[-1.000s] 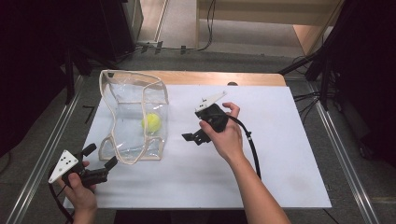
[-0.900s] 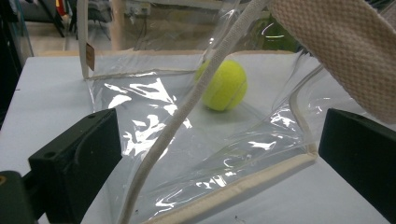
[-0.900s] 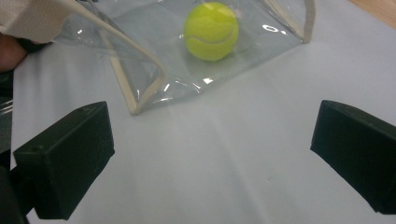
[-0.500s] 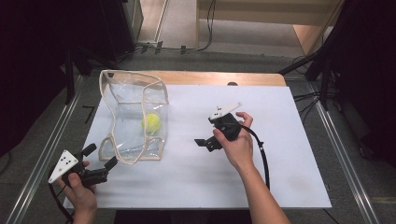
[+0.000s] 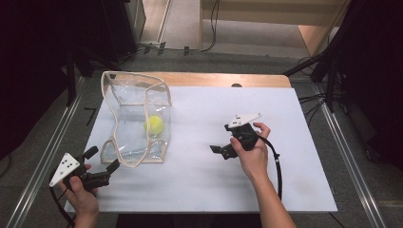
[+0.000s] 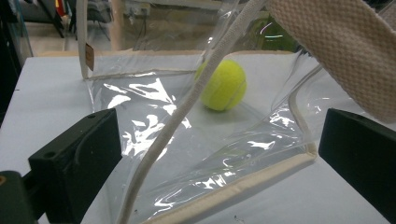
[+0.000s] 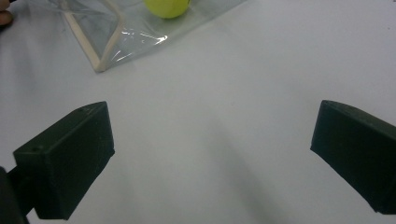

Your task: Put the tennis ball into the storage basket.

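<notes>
Two grippers work over a white bench [image 5: 285, 118], each held in one of the person's hands. Nearest, at the front left corner, the left gripper [image 5: 101, 166] has its fingers [image 6: 74, 163] spread wide and holding nothing — in the left gripper view the bag's near bottom corner and a loop of its cream strap [image 6: 168, 130] lie between them, neither finger touching the plastic. Farther in and to the right, the right gripper [image 5: 219, 151] hovers low over bare bench, pointing left toward the bag; its fingers [image 7: 70, 158] also stand wide apart and empty, with white surface between them. Beyond the left gripper stands the clear bag [image 5: 135, 121], upright with cream trim along its edges, its mouth open at the top and one strap trailing down onto the bench at the front. Inside it, on the bag's floor toward the right wall, rests a yellow-green ball [image 5: 154, 125] — well apart from both grippers.
</notes>
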The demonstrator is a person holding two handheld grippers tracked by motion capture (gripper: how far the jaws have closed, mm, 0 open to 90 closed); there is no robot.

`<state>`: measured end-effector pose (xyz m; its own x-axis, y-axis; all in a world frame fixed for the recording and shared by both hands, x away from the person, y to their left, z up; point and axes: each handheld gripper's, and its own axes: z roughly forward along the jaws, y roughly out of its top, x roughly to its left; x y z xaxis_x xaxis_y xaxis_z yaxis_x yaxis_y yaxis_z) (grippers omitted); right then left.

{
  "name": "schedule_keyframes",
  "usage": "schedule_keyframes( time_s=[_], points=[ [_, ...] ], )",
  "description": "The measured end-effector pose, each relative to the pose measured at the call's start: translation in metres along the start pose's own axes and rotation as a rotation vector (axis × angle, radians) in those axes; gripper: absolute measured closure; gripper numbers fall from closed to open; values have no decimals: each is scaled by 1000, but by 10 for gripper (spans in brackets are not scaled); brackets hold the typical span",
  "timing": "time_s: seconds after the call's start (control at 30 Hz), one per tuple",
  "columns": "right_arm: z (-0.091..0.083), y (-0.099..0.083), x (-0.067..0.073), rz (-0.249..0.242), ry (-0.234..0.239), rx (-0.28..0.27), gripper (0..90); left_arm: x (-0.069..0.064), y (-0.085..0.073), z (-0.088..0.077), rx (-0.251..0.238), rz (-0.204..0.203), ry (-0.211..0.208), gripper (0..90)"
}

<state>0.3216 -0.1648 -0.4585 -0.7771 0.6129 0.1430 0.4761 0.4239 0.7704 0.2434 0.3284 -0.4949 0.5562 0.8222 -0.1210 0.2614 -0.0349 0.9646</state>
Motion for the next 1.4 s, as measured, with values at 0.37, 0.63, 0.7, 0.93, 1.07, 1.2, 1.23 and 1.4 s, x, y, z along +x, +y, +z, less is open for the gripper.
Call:
schedule_keyframes(
  time_s=[0.37, 0.63, 0.7, 0.93, 1.07, 1.2, 1.23, 1.4],
  points=[
    [-21, -31, -9, 44, -38, -31, 0, 1, 0, -1, -11, -8, -5, 0],
    [-41, -52, -15, 75, -60, -53, 0, 0, -1, -1, -9, -7, -5, 0],
    [-46, -57, -16, 82, -63, -61, 0, 0, -1, -1, -10, -6, -3, 0],
    [-61, -73, -20, 104, -79, -79, 0, 1, -1, -1, -14, -12, -1, 0],
    [-70, -84, -22, 123, -93, -88, 0, 0, -1, -1, -11, -6, 0, 0],
    [-79, -94, -24, 135, -103, -98, 0, 0, -1, 0, -10, -6, 3, 0],
    [-81, -96, -25, 135, -108, -100, 0, 0, -1, -1, -8, -5, 3, 0],
    [-92, -106, -28, 148, -122, -108, 0, 0, -1, -1, -5, -5, 5, 0]
  ],
)
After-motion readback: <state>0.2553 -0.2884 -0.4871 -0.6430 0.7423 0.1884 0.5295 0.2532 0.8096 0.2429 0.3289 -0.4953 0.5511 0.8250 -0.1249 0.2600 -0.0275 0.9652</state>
